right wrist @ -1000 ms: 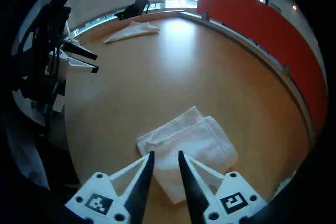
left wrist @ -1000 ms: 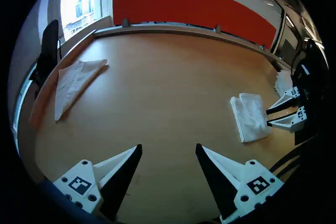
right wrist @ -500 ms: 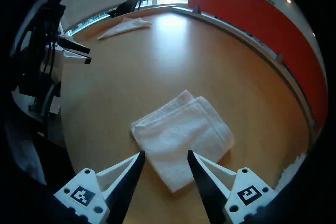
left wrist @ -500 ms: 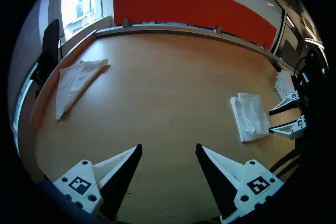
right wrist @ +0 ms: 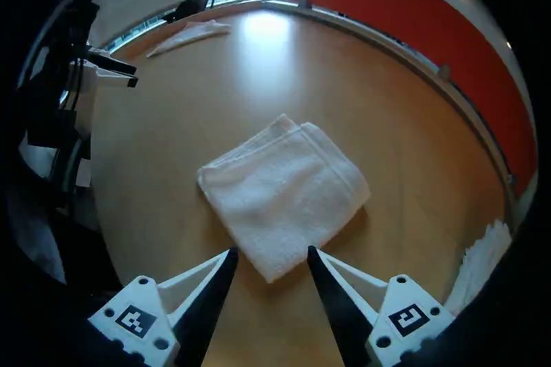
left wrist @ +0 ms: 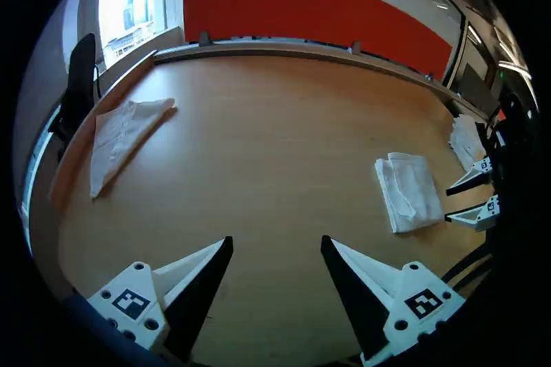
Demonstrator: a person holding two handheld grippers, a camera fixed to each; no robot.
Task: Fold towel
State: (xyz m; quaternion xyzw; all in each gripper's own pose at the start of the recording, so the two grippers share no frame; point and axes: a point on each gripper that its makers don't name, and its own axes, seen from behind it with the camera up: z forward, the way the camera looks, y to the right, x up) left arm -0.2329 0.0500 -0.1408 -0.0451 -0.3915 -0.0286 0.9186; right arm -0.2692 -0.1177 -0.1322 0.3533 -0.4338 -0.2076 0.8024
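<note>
**Left gripper** (left wrist: 275,243): the fingers were spread wide and held nothing. It hung above bare wood at the near edge of the table (left wrist: 275,126). In the right gripper view it appeared side-on at the far left (right wrist: 116,69), with a dark rig behind it.

**Right gripper** (right wrist: 270,254): the fingers were parted to a moderate gap and gripped nothing. The near corner of the folded towel (right wrist: 286,188) lay between the tips. Whether either tip touched the cloth could not be told. In the left gripper view it stood at the right rim (left wrist: 470,196), fingers apart, just beside the towel's outer edge.

**Folded towel**: white terry, folded to a compact rectangle, flat on the table's right part (left wrist: 410,191). The right gripper view gave its pile and stacked edges at close range.

**Second towel** (left wrist: 124,136): white, loosely laid and creased, at the far left edge of the table, well apart from the first; it was seen small in the right gripper view (right wrist: 189,31).

**Stack of white cloths** (left wrist: 465,138): at the table's right edge, beyond the right gripper; it was also at the lower right of the right gripper view (right wrist: 482,257).

**Surroundings**: a red partition (left wrist: 310,9) ran along the table's far side, with a black chair (left wrist: 79,85) and a bright window (left wrist: 131,2) at the left.
</note>
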